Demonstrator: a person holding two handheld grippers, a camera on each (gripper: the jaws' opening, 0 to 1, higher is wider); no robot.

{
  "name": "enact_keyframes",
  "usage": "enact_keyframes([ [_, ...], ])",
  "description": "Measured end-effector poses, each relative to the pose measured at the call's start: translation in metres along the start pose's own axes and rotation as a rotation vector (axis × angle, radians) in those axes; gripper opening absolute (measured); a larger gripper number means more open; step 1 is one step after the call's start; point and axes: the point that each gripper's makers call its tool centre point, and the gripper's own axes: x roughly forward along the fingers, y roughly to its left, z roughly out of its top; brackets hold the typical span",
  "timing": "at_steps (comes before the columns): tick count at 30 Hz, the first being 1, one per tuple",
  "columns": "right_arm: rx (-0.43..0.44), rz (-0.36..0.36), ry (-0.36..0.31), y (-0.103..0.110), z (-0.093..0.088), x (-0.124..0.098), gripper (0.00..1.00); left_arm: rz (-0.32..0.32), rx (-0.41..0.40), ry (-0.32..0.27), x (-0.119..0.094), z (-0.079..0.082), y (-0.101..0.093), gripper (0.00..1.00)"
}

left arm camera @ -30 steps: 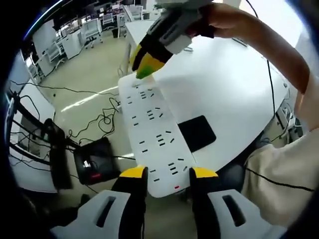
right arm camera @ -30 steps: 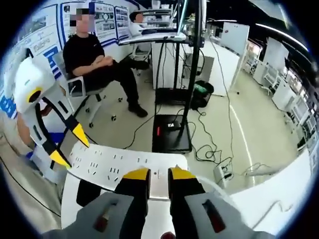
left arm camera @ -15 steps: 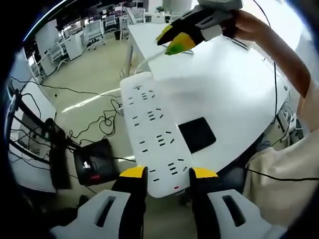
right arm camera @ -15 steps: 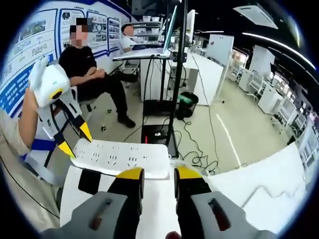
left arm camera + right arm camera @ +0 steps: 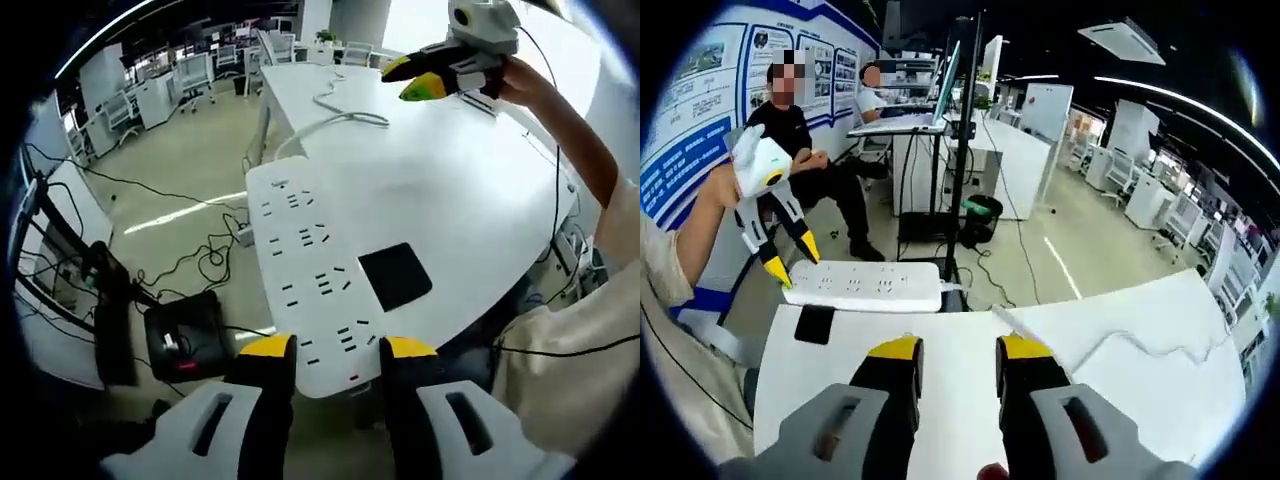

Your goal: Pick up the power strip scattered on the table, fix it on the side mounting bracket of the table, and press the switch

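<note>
One end of the power strip was clamped between the jaws of the left gripper at the bottom centre of the left gripper view, its long axis running up and slightly left from there to a far end near the frame's middle. In the right gripper view the strip lay across the left of the frame, at the table edge, with the left gripper at its left end. The right gripper was seen with jaws apart and nothing between them, well apart from the strip; in the left gripper view it was seen at upper right. The left hand was judged the only one placed to carry the strip to the bracket. Open floor lay beyond the table edge, crossed by loose cables. A dark pad lay just beside the strip.
</note>
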Motion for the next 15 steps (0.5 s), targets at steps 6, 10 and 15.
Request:
enact_keyframes([
  [6,0.016,-0.040,-0.028,-0.010,-0.010,-0.026,0.26,0.008,-0.010,0.004,0.000,-0.001,0.000,0.38],
  [10,0.026,-0.068,-0.051,-0.017,-0.017,-0.047,0.26,0.016,-0.026,0.004,0.000,-0.001,0.000,0.38],
  [15,0.055,-0.119,-0.099,-0.028,-0.026,-0.083,0.27,0.021,-0.031,0.006,0.000,-0.001,0.000,0.38],
])
